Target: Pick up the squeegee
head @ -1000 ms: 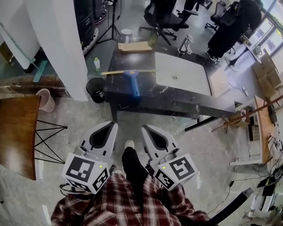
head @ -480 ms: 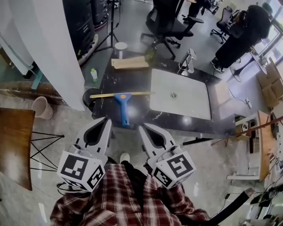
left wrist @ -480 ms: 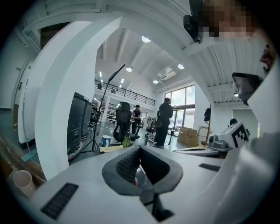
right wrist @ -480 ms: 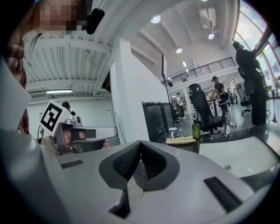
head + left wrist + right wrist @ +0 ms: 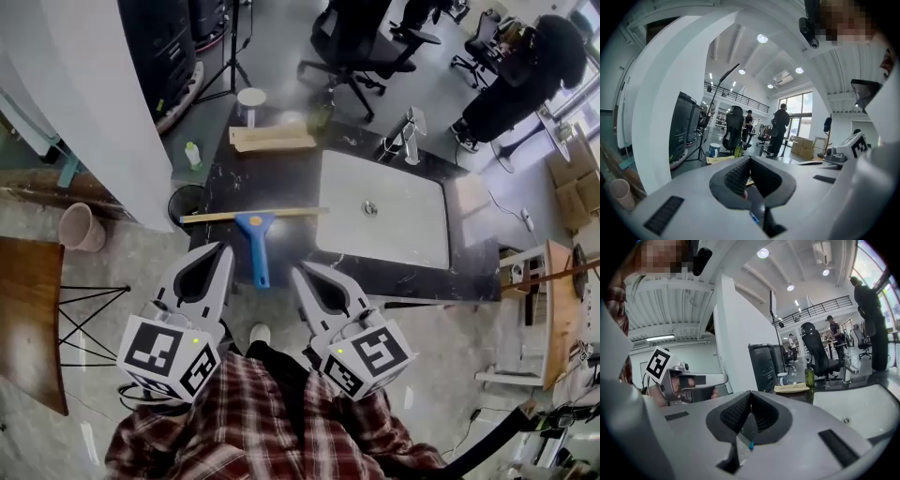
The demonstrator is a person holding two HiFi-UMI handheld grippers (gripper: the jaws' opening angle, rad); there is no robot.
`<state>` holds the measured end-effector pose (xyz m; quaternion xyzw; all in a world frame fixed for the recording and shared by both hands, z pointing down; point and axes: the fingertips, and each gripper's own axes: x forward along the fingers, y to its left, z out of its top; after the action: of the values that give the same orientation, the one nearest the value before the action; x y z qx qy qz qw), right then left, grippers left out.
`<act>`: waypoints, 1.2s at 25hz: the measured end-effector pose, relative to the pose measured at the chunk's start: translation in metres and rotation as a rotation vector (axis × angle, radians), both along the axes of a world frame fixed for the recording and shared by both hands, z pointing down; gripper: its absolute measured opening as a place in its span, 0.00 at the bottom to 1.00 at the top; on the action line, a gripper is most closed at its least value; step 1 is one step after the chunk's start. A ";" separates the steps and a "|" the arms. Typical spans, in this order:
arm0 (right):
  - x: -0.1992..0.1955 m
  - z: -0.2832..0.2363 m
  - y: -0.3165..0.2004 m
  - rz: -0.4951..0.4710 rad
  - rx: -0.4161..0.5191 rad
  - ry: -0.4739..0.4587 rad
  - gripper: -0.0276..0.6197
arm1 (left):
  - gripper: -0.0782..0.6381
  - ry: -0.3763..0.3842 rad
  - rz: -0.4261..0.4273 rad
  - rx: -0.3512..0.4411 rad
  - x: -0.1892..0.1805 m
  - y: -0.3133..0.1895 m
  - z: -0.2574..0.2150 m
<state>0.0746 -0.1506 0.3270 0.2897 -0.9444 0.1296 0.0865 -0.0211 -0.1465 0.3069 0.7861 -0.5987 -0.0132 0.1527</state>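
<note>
The squeegee lies on the black counter, its blue handle pointing toward me and its long pale blade bar lying crosswise. My left gripper hangs at the counter's near edge, just left of the handle, with its jaws shut and empty. My right gripper sits just right of the handle's end, also shut and empty. Neither touches the squeegee. In the left gripper view the left gripper has its pads meeting, and so does the right gripper in its own view.
A white sink basin with a faucet fills the counter's right half. At the back stand a cardboard piece, a green bottle and a cup. A black bin, a white pillar and a wooden table are at left.
Both grippers and I have moved forward to the counter, so the squeegee now lies just ahead of the fingertips. The jaws stayed shut.
</note>
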 end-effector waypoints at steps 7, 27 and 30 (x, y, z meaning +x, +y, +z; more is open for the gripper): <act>-0.031 0.010 -0.033 0.077 -0.032 0.021 0.06 | 0.12 0.014 0.089 -0.024 -0.026 -0.044 0.008; -0.081 0.005 -0.107 0.525 -0.044 0.085 0.06 | 0.12 0.071 0.509 -0.051 -0.070 -0.134 0.015; -0.079 0.007 -0.107 0.517 -0.049 0.082 0.06 | 0.12 0.081 0.516 -0.056 -0.066 -0.137 0.016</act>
<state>-0.0042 -0.2580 0.3337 0.5241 -0.8313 0.1583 0.0957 -0.0876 -0.2833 0.3231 0.9072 -0.3718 0.0114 0.1964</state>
